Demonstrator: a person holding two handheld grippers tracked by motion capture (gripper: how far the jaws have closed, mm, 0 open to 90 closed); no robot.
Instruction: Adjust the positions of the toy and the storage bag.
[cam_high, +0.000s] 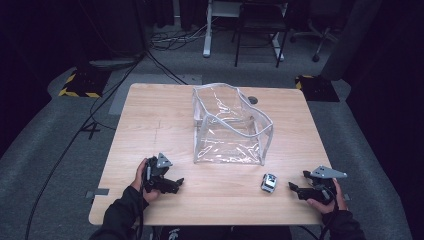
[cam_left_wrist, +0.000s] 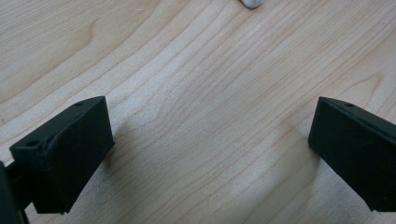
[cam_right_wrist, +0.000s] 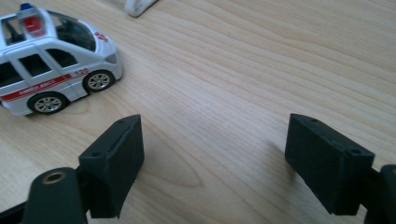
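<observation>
We've got the wooden table (cam_high: 150, 115) with a clear plastic bag (cam_high: 231, 125) standing mid-table. Left gripper (cam_high: 179, 181) and right gripper (cam_high: 291, 185) both sit wide open, empty. Tiny toy ambulance (cam_high: 268, 182) lies just beside the right one.

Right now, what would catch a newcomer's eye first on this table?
A big clear plastic bag stands open at the middle of the wooden table. In front of it sits a small white toy ambulance. A person's left gripper and right gripper rest near the front edge, jaws open and holding nothing.
</observation>
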